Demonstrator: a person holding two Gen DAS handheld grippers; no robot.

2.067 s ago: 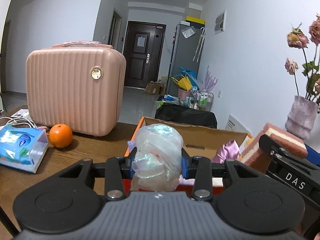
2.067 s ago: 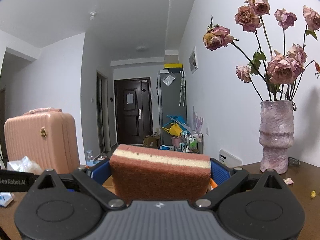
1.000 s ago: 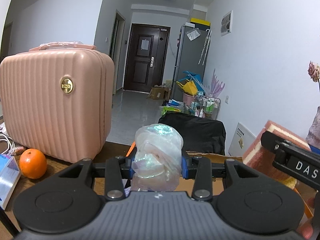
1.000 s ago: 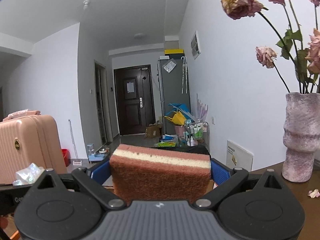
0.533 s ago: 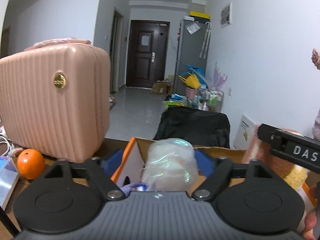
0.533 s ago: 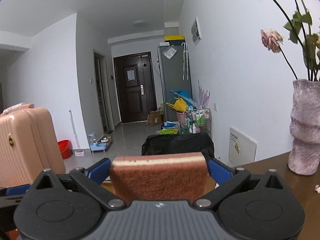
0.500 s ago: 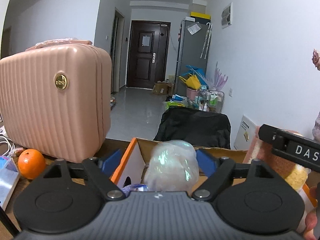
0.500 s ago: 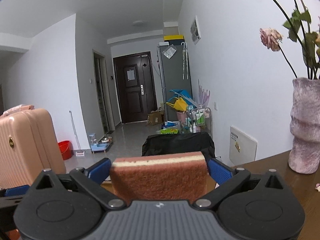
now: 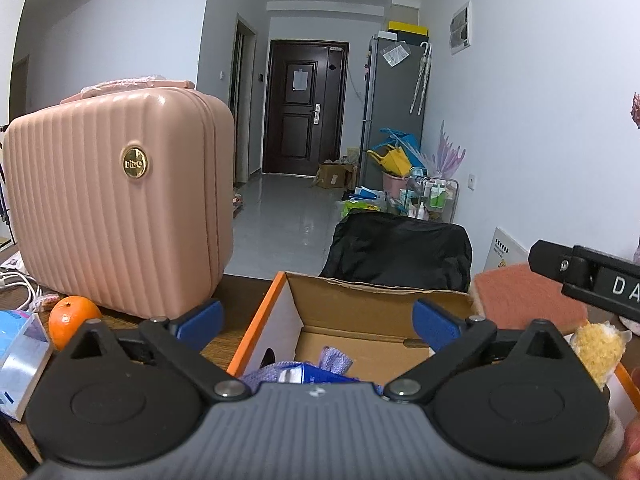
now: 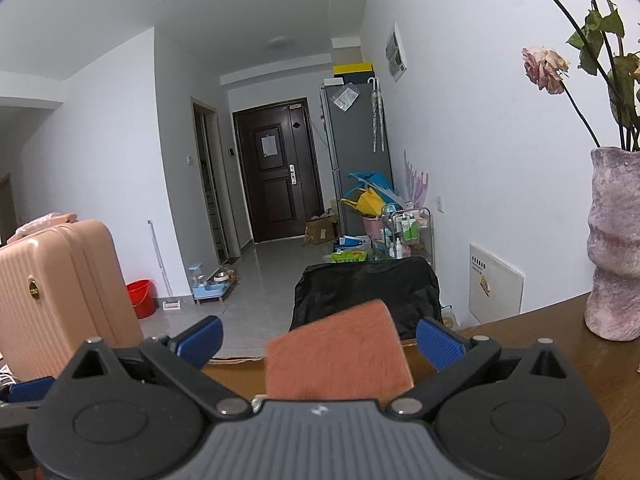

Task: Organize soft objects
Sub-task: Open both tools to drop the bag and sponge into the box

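On the brown wooden worktop [image 9: 236, 300], the left gripper [image 9: 316, 316] has just spread its jaws wide, empty, over the open cardboard box [image 9: 360, 312]; the right gripper [image 10: 316, 340], likewise wide (pads clear), leaves the pink scouring sponge [image 10: 340, 356] loose between, apparently dropping boxward.

Hidden, cut off and blurred parts around the two grippers

The left gripper's [image 9: 316, 318] own body covers the near part of the cardboard box [image 9: 372, 312], so only scraps of purple cloth [image 9: 334, 360] and a blue packet [image 9: 316, 376] show; the rest of what lies inside cannot be seen. The right gripper [image 10: 318, 342] hides the lower end of the motion-blurred sponge [image 10: 340, 356], which stands clear of both fingers [image 10: 198, 340]. The tissue pack [image 9: 18, 360] and vase [image 10: 614, 244] run past the picture edges.
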